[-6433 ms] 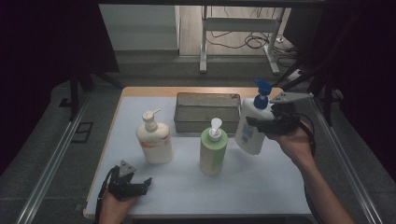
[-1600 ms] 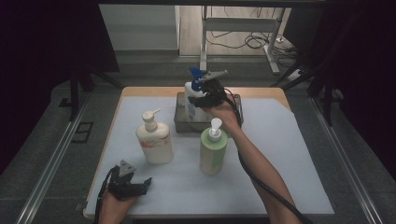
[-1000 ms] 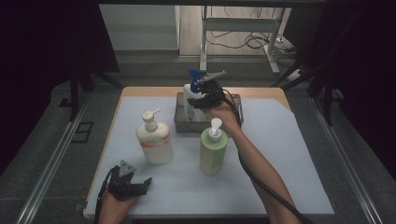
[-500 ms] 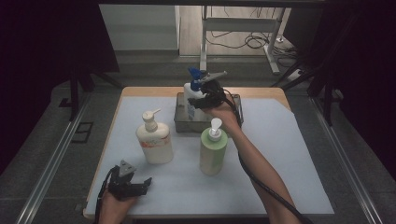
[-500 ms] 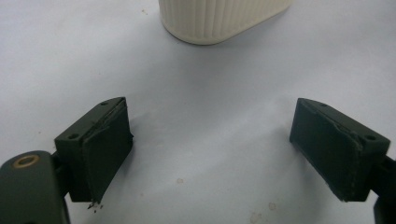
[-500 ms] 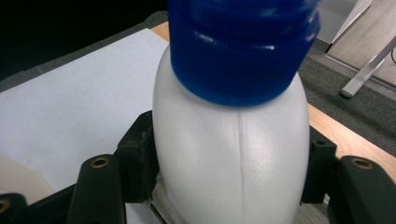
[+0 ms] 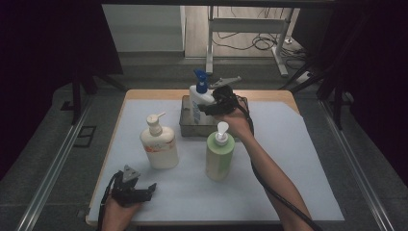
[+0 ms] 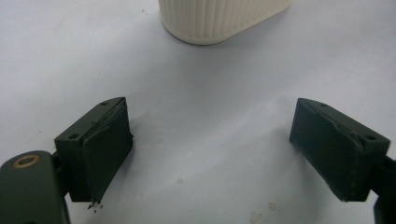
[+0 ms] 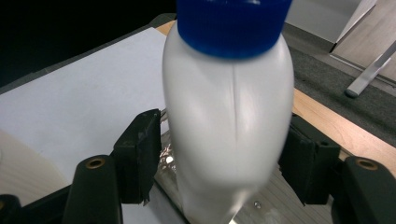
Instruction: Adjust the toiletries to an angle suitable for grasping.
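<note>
The bench [image 7: 308,159] carried a pale lilac-white sheet over a wooden top whose bare edge showed along the far side; around it the room was dark, with grey floor, metal rails on both sides and a white frame with loose cables beyond the far edge. No brand or writing could be read on any bottle; the cream pump bottle [image 7: 159,144] bore only an orange band too small to make out. That bottle stood left of the bench's middle, and the green pump bottle [image 7: 219,151] stood just right of it, nearer the middle. Behind them, at the middle of the far edge, sat a grey metal tray [image 7: 187,126]. The white bottle with the blue cap [image 7: 198,101] stood upright in the tray's left part. The right gripper [image 7: 210,107] had its fingers on either side of the bottle; they had just been opening, with a narrow gap visible at the left one. The left gripper [image 7: 144,191] rested near the bench's near-left corner, fingers spread wide over bare sheet, pinching nothing.
</note>
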